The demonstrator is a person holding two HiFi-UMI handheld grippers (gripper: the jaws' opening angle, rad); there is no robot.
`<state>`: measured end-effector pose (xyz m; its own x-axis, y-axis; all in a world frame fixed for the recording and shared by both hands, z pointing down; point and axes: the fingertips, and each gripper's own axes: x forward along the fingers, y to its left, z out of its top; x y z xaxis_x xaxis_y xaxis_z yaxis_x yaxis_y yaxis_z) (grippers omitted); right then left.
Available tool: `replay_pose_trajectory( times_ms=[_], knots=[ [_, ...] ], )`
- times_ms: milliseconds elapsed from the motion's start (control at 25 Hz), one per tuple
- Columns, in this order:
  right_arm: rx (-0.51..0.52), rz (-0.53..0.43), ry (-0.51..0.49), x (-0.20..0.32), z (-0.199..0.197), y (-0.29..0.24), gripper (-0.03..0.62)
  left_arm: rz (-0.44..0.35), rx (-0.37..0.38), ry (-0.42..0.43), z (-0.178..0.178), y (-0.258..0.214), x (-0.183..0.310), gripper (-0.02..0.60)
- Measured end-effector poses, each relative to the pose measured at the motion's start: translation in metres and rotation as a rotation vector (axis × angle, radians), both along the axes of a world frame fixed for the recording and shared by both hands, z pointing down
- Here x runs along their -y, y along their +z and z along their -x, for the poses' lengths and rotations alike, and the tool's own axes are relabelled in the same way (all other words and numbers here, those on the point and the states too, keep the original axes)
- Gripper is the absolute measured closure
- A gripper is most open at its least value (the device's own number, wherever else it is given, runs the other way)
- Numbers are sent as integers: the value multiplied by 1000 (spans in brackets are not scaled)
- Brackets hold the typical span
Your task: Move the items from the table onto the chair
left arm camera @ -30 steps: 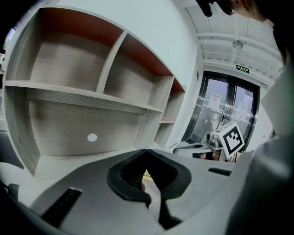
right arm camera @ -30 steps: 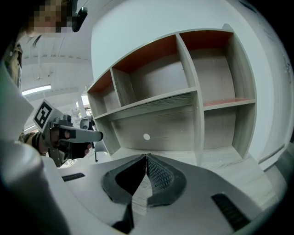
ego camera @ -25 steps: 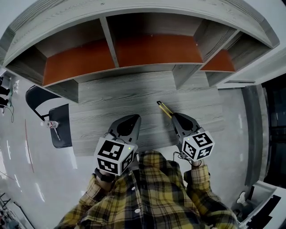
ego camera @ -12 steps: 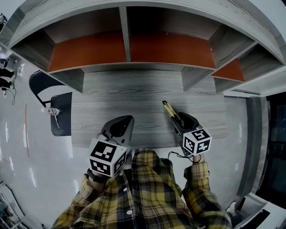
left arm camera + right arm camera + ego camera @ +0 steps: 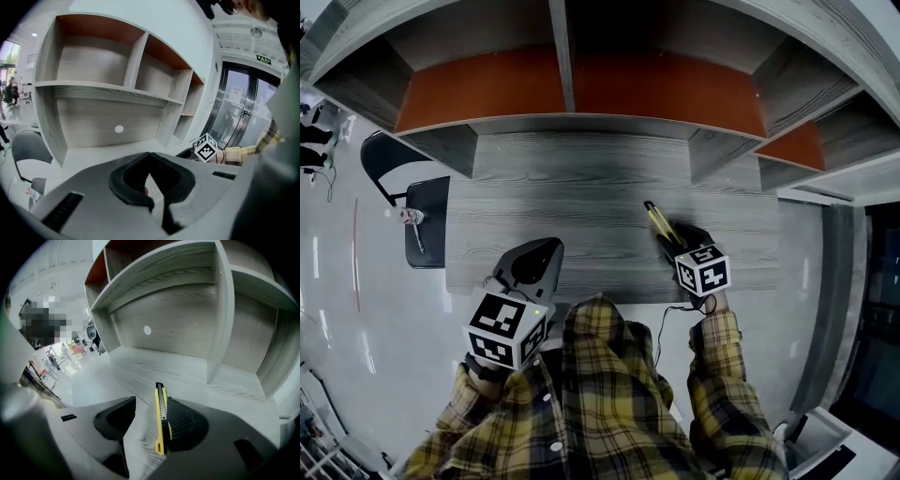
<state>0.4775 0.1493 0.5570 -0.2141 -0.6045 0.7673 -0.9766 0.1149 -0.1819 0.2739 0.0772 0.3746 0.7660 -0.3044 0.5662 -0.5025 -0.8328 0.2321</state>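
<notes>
One yellow knife (image 5: 161, 418) lies on the table (image 5: 581, 183) between the right gripper's (image 5: 151, 401) just-opened jaws, ungripped; left gripper (image 5: 149, 155) closed, empty; chair (image 5: 433, 234) beyond it holds maybe two small items (image 5: 413, 225).

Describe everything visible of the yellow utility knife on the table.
The utility knife is slim, yellow and plastic-looking, with a dark central track and a black tip. It lies on the grey wood table, pointing toward the shelves, between the right tongs, whose jaws have just been opening. It sits beside one pad; contact is unclear.
</notes>
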Motion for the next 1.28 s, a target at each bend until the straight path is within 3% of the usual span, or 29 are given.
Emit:
replay_pose_trajectory(
  times_ms=[400,760,840,920,1280],
  knots=[
    [1,117,6,-6,-10,50,396,24,24,-14,5,12,0,577],
    [-68,135,46,-9,-21,61,404,46,19,-19,4,18,-5,577],
    [-99,136,37,-9,-24,62,454,46,18,-22,4,18,-5,577],
    [-113,137,28,-9,-24,62,464,46,16,-25,4,18,-5,577],
    [-88,126,98,-7,-26,63,467,43,3,-31,3,17,-6,577]
  ],
)
